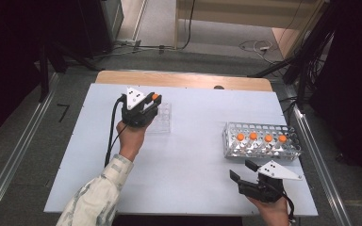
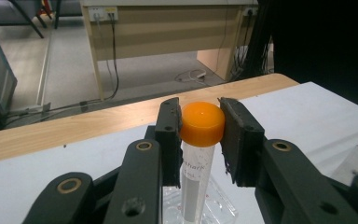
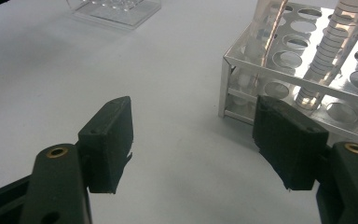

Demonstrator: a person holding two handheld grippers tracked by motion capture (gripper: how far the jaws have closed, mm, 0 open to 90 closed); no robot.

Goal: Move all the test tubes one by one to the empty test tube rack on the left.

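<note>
My left gripper (image 1: 151, 102) is shut on an orange-capped tube (image 2: 202, 123), its pads pressing the cap from both sides. The tube hangs upright over a clear plastic rack (image 1: 162, 117) at the table's far left; its lower end is hidden by the jaws (image 2: 193, 196). A metal rack (image 1: 261, 141) on the right holds several orange-capped tubes (image 1: 253, 136). My right gripper (image 1: 245, 170) rests near the front right edge, open and with nothing between its fingers, just short of the metal rack (image 3: 307, 79).
The white table top (image 1: 188, 160) ends at a wooden strip (image 1: 184, 79) at the far side. Cables and a desk (image 2: 168, 32) lie on the floor beyond. Metal rails (image 1: 320, 160) run along both sides.
</note>
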